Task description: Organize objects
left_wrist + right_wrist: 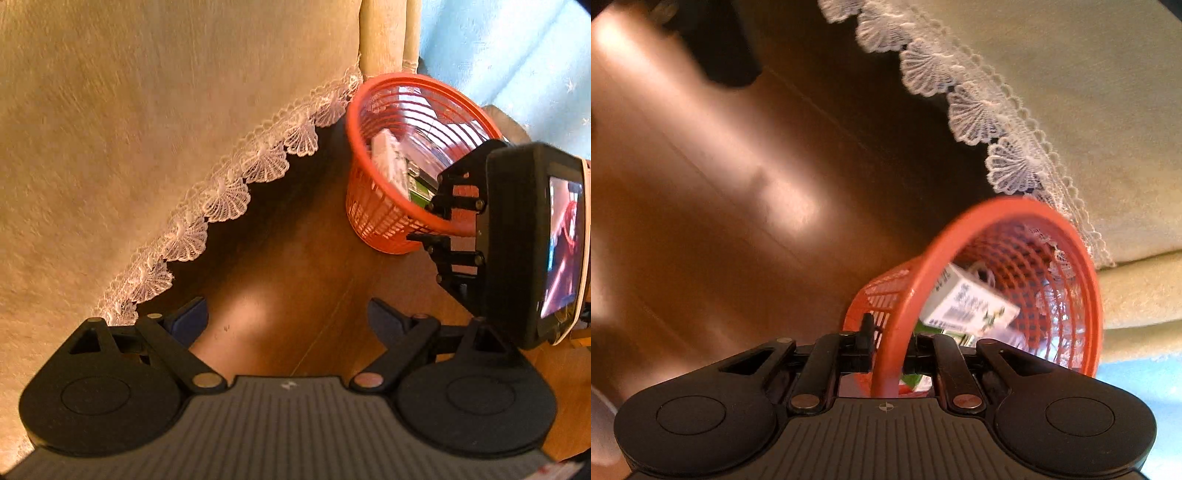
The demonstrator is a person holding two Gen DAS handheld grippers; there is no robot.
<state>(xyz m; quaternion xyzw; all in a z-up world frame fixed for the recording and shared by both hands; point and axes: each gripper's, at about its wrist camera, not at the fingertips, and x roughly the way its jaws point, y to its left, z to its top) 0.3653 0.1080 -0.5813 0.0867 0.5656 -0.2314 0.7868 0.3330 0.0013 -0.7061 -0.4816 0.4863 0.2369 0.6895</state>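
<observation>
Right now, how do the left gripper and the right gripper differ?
The left gripper is open with its jaws spread wide and nothing between them; the right gripper is shut on the rim of the orange basket. The left gripper hangs over bare wooden floor, apart from the basket; the right gripper touches it. Both are black two-finger grippers.

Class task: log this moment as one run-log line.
left gripper: open, empty | right gripper: shut on basket rim | box: in basket
</observation>
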